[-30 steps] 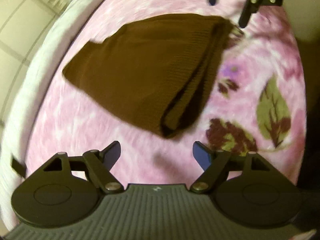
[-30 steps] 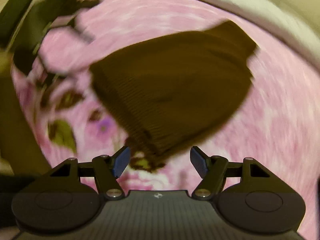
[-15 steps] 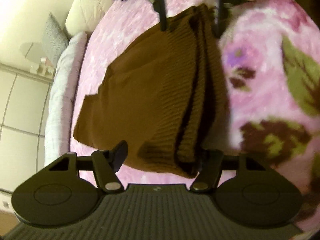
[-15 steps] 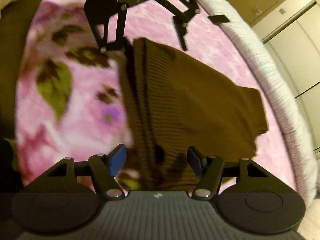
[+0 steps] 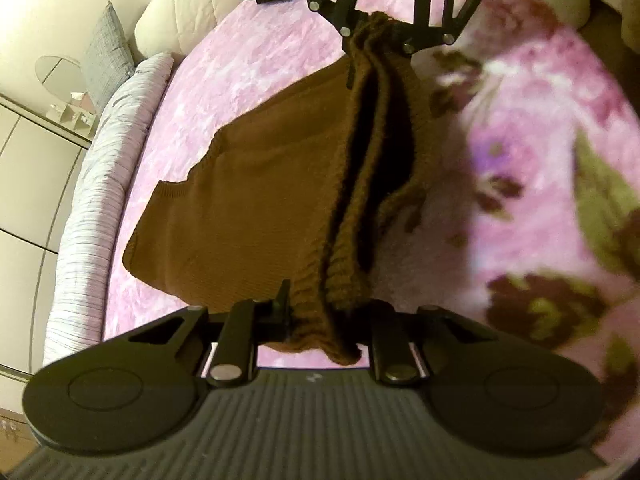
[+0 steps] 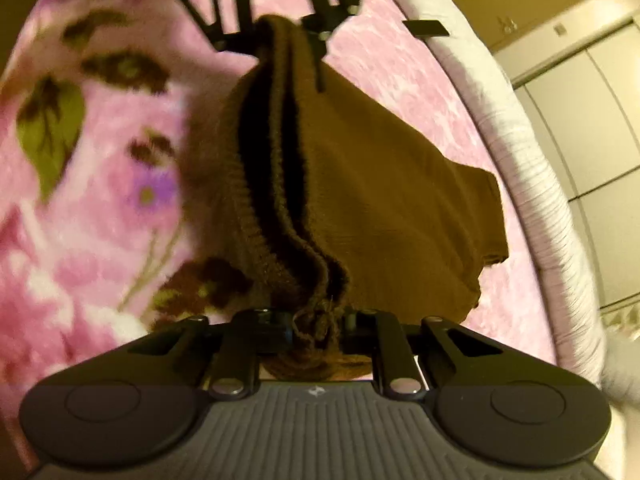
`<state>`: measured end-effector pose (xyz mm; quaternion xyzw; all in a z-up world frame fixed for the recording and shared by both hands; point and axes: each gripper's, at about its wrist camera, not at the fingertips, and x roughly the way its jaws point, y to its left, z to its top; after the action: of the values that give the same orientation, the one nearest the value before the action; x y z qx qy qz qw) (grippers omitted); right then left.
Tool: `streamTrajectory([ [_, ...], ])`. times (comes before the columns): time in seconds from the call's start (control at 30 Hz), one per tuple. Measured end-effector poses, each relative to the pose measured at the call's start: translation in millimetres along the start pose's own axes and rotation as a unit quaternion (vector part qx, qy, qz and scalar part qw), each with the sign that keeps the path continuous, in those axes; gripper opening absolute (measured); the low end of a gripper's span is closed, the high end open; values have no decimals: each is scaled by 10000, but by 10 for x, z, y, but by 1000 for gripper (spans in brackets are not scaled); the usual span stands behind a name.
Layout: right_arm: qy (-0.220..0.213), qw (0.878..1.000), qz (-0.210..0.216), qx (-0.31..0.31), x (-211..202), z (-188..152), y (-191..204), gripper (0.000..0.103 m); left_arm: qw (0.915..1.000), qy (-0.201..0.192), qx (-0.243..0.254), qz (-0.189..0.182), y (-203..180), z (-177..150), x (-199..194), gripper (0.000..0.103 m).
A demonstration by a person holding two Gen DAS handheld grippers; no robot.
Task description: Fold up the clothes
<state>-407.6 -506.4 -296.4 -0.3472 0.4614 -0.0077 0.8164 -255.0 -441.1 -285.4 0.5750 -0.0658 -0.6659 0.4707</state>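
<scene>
Brown knit sweater (image 5: 256,208) lies on pink floral blanket (image 5: 520,168), folded into layers, ribbed hem edge running between the two grippers. Left gripper (image 5: 322,320) clamped on the near end of the ribbed hem in the left wrist view; its jaws have just been closing, knit bunched between them, pads pressing fabric. Right gripper (image 6: 316,326) clamped on the other end of the same hem, jaws also just been closing, knit and loose yarn strands pinched between the pads. Each gripper shows at the top of the other's view, facing it: right gripper (image 5: 384,36) on the far hem corner, left gripper (image 6: 288,40) likewise. Hem stacked in several ribbed layers with dark gaps between them. Body of the sweater spreads flat toward the blanket's edge where a white striped border (image 5: 88,216) runs. Green leaf print (image 6: 48,128) on the blanket beside the hem. Grey cushion (image 5: 108,68) past the border, cabinet doors (image 6: 580,120) beyond the border.
</scene>
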Motion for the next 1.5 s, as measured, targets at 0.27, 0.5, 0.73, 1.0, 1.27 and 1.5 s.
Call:
streamTrajectory([
  [0.27, 71, 9960, 831, 308, -792, 117, 1, 16, 9957, -89, -481, -783, -88, 165, -915, 14],
  [0.5, 183, 9795, 1895, 652, -1551, 377, -6, 16, 9792, 27, -1126, -1686, -44, 182, -1556, 14],
  [0.73, 138, 9679, 2324, 947, -1367, 594, -1079, 16, 9612, -16, -1771, -2113, 1117, 96, -1171, 14],
  [1.0, 91, 9502, 2424, 1956, -314, 540, -2618, 17, 9298, 277, -2791, -2384, 2437, -81, 61, 15],
  [1.27, 241, 9043, 3106, 2918, 1064, 65, -3278, 17, 8898, 741, -3538, -2786, 2985, -362, 1232, 15],
  [1.5, 346, 8552, 3320, 3964, 1803, -280, -3394, 33, 8622, 1256, -4130, -2652, 3090, -593, 1900, 26],
])
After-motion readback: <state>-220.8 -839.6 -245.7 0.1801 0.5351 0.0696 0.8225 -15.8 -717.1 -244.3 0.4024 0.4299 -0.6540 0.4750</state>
